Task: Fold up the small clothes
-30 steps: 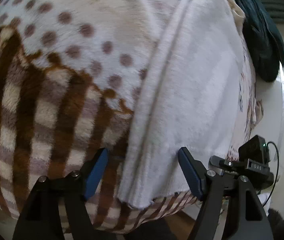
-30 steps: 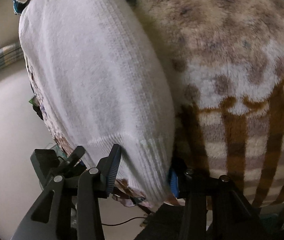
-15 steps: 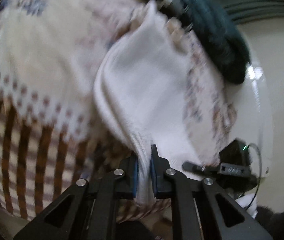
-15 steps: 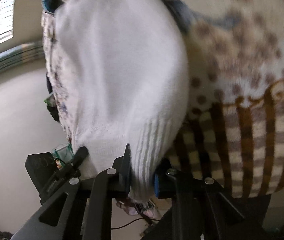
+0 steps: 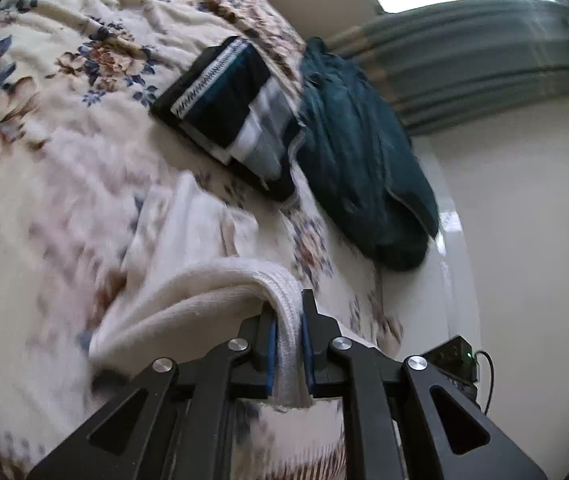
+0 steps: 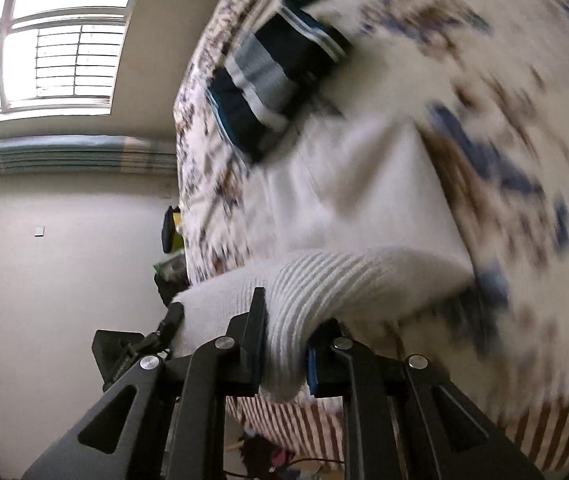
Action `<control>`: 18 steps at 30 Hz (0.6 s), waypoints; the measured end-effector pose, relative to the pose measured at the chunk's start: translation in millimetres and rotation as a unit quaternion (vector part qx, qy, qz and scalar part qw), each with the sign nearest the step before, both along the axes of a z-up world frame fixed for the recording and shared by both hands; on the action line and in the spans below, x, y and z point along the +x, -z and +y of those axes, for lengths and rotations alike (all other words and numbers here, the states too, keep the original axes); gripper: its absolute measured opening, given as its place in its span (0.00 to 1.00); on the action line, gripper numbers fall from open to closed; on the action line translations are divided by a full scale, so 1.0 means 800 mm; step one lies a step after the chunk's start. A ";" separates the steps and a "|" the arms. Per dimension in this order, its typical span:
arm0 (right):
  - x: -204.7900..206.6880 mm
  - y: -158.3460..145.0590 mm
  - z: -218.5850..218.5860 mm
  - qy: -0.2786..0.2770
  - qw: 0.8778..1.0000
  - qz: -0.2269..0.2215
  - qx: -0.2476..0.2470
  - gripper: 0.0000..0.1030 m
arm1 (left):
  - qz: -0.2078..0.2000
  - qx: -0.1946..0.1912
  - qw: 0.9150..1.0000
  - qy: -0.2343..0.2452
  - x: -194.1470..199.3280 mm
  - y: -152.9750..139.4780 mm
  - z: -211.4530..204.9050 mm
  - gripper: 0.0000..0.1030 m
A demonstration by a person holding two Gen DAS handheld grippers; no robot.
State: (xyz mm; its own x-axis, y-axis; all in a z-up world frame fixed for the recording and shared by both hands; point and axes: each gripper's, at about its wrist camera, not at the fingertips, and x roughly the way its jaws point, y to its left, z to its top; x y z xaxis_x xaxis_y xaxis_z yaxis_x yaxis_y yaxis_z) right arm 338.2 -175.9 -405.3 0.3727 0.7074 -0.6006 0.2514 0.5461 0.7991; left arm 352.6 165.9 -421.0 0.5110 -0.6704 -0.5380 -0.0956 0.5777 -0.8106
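Note:
A white knit garment (image 5: 204, 292) lies on the floral blanket (image 5: 64, 152), its ribbed hem lifted off the bed. My left gripper (image 5: 287, 344) is shut on one corner of that hem, the cloth pinched between the blue pads. In the right wrist view the same white garment (image 6: 364, 216) stretches away from me, and my right gripper (image 6: 282, 356) is shut on a thick fold of its ribbed edge. The far part of the garment still rests on the blanket (image 6: 504, 92).
A folded dark striped garment (image 5: 228, 108) (image 6: 280, 76) lies beyond the white one. A heap of dark teal cloth (image 5: 356, 160) sits at the bed's edge. Pale floor (image 5: 524, 240), a window (image 6: 44, 40) and a black device (image 5: 450, 364) lie off the bed.
Both grippers went from open around the hem to shut on it, then rose and tilted up, lifting the hem off the blanket; the folded clothes came into view.

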 end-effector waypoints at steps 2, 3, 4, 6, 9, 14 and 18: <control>0.053 0.012 -0.008 0.002 1.000 0.002 -0.006 0.16 | 0.015 0.001 1.000 -0.008 0.040 0.022 -0.002 0.08; 0.083 0.023 -0.008 0.005 1.000 0.006 -0.010 0.16 | 0.025 0.001 1.000 -0.011 0.062 0.034 -0.003 0.08; 0.101 0.032 -0.010 0.004 1.000 0.011 -0.014 0.16 | 0.034 0.004 0.999 -0.010 0.077 0.044 -0.004 0.08; 0.134 0.059 -0.015 0.001 0.999 0.022 -0.028 0.16 | 0.057 0.013 0.998 -0.013 0.117 0.076 -0.009 0.08; 0.186 0.110 -0.014 -0.005 0.998 0.047 -0.051 0.16 | 0.103 0.034 0.994 -0.005 0.157 0.118 -0.013 0.10; 0.230 0.166 -0.011 -0.033 0.995 0.083 -0.043 0.29 | 0.130 -0.005 0.991 -0.017 0.179 0.145 -0.003 0.37; 0.227 0.155 -0.025 -0.018 0.999 0.050 -0.010 0.84 | 0.094 -0.011 0.995 -0.024 0.175 0.123 0.008 0.58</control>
State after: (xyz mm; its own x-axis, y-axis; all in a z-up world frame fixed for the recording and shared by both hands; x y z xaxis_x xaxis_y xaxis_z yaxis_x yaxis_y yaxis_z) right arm 519.7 -196.1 -529.6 0.2837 0.7067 -0.6481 0.3096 0.5722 0.7595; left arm 493.0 172.0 -519.7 0.4352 -0.6597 -0.6127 -0.2733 0.5516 -0.7881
